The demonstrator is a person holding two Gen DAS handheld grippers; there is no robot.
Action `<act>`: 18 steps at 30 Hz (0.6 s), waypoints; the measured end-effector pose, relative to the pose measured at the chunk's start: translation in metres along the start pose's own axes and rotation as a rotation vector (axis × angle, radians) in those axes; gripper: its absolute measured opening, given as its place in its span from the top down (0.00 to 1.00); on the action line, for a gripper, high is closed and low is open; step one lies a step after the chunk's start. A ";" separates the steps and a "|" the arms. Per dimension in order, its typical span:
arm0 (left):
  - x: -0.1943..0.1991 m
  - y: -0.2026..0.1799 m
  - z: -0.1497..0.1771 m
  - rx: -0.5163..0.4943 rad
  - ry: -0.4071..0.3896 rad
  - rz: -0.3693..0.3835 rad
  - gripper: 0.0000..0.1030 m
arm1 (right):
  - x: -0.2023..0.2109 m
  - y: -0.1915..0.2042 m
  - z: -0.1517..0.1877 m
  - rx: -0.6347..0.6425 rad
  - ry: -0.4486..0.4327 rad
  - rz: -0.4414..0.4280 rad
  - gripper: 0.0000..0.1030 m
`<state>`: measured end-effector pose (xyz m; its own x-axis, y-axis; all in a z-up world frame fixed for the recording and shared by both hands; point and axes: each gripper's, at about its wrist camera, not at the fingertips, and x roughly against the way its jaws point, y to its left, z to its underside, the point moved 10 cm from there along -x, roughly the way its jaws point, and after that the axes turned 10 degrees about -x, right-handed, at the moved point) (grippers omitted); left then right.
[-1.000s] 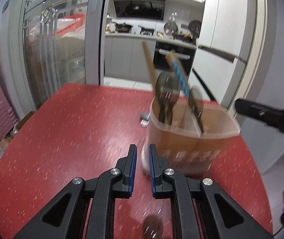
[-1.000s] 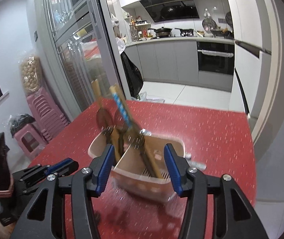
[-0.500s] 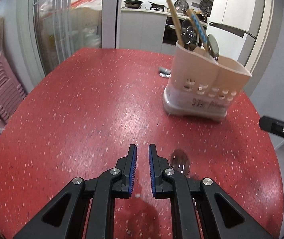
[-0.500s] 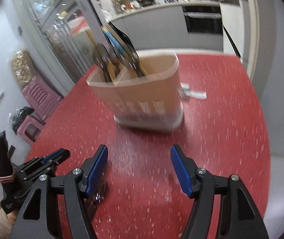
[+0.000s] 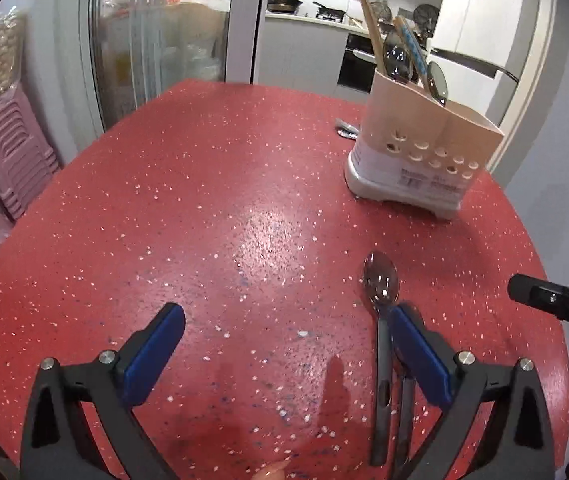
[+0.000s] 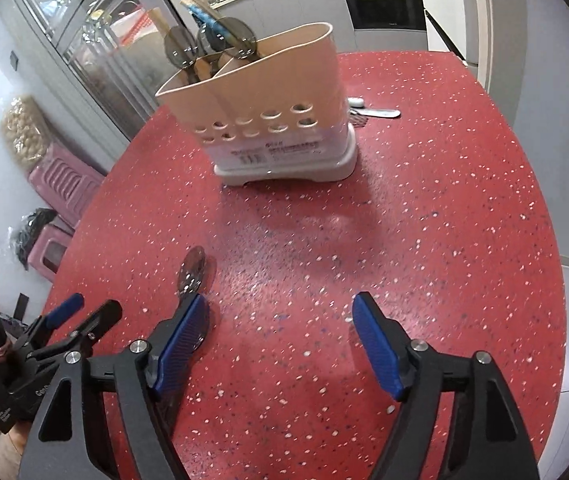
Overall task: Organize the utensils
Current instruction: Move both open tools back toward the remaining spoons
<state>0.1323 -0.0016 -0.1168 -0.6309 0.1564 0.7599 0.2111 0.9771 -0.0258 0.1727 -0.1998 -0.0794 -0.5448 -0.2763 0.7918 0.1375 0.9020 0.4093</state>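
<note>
Blue-padded, the left gripper (image 5: 286,354) stands wide open above the red speckled table (image 5: 164,208), empty. A dark metal spoon (image 5: 381,284) lies flat just inside its right finger, bowl pointing away. The right gripper (image 6: 280,344) is likewise spread wide and empty; the same spoon lies just beyond its left finger. Well ahead of both stands a beige utensil holder (image 6: 268,108), upright, with spoons and wooden handles (image 5: 372,32) in it. More cutlery (image 6: 376,113) lies beside its far side.
</note>
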 end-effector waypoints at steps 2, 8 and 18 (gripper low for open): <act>-0.001 0.004 0.005 0.001 0.004 -0.010 0.00 | 0.000 0.002 0.006 0.006 0.001 0.001 0.18; -0.001 0.016 0.022 0.018 0.018 -0.029 0.00 | -0.001 0.011 0.020 0.037 -0.013 0.014 0.00; -0.002 0.025 0.033 0.003 0.073 -0.065 0.00 | -0.025 0.017 0.041 0.053 0.091 0.079 0.00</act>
<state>0.1140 0.0269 -0.1403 -0.5872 0.0815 0.8053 0.1688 0.9854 0.0234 0.1548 -0.1646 -0.1106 -0.4566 -0.2301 0.8594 0.1317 0.9378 0.3211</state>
